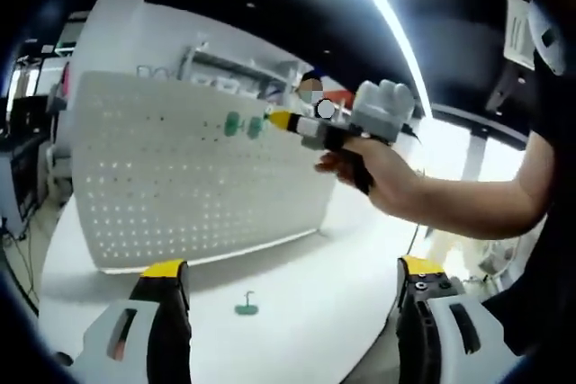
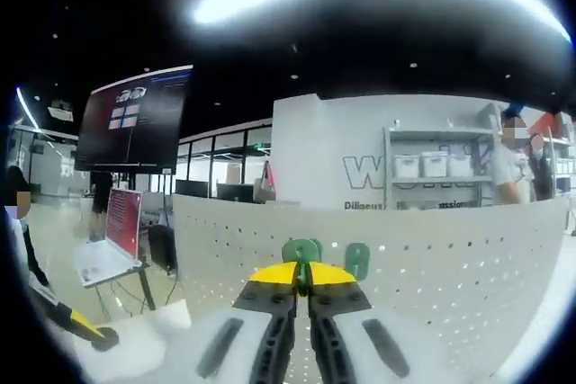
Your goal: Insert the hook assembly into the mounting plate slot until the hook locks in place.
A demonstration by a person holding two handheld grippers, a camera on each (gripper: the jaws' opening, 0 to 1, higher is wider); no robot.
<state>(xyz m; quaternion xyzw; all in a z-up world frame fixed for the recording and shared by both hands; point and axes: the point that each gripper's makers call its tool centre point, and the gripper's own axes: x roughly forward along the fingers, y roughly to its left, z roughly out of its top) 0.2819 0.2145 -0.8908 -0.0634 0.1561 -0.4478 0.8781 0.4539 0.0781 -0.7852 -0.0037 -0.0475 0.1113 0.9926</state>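
My right gripper point(image 2: 301, 278) is clamped, I think, on a light, stiff green hook point(image 2: 300, 251) pressed at the pegboard point(image 1: 193, 177) beside a mounted hook point(image 2: 357, 259), best held by its stem; left gripper point(image 1: 292, 285) gapes empty below the board near a spare hook point(image 1: 247, 306).

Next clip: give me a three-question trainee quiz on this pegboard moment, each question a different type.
1. True or false: a green hook lies on the white table between the left tool's jaws.
2. Multiple choice: the right tool has its tips at (A) the table edge, (B) the white pegboard by a green hook, (C) a shelf.
3. Fill in: in the left gripper view, ___ green hooks sit on the pegboard's face.

Key: 1 true. 2 B; its jaws look closed together, and whether they pinch the hook cannot be told. 3 two, at and.
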